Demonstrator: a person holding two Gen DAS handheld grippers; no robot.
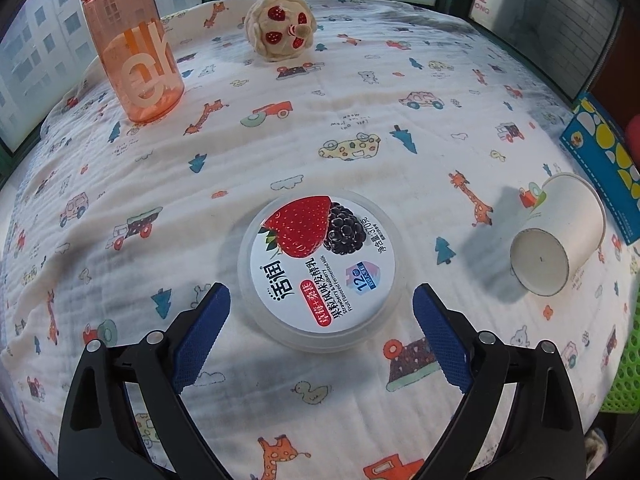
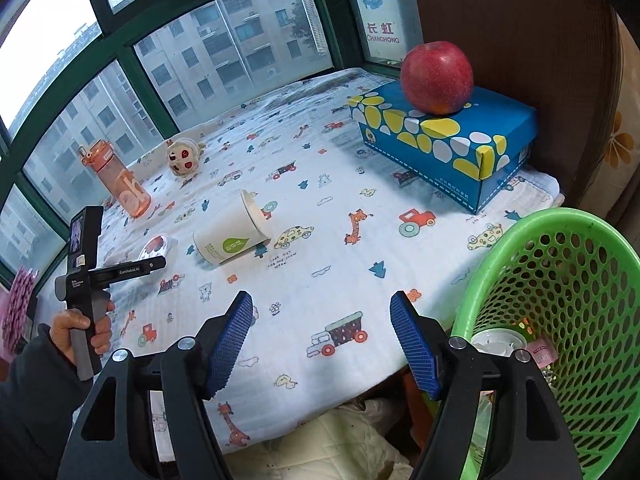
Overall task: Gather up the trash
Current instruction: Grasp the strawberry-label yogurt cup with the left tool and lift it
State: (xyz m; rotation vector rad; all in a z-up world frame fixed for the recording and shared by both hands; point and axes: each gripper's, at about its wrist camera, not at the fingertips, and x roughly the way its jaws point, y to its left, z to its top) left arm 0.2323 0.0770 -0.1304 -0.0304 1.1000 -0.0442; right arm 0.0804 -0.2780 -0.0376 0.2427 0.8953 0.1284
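Probably light and near-empty, this yogurt tub (image 1: 320, 270): thin translucent plastic, smooth sides, likely to flex or slip under a hard squeeze. Best taken across the rim, where the wall is stiffest, with jaws spread wide enough for the full width. Lid flat and glossy, so no purchase from above.

Round and low, with a printed lid: a red strawberry, a dark mulberry, Chinese lettering, a small blue milk-carton mark. Lid on, tub upright on the cartoon-print cloth (image 1: 360, 92).

Places, taken from the tub: left gripper (image 1: 322, 308) just over its near side, jaws wide open, a blue pad off each flank, neither touching. Paper cup (image 1: 560, 236) well to the right, on its side, base toward the camera; also light and easily crushed, better held around the waist than at the mouth. Orange bottle (image 1: 132, 40) far back on the left, upright. Strawberry plush (image 1: 282, 28) far back, near the window. Blue box (image 1: 604, 168) beyond the cup at the right edge, with an apple (image 2: 437, 77) on top in the right wrist view. Green basket (image 2: 560, 320) further right still, off the cloth's edge, some rubbish already inside.

Right gripper (image 2: 322, 340) open and empty, over bare cloth just beside the basket. A hand (image 2: 86, 330) around the left gripper's handle.
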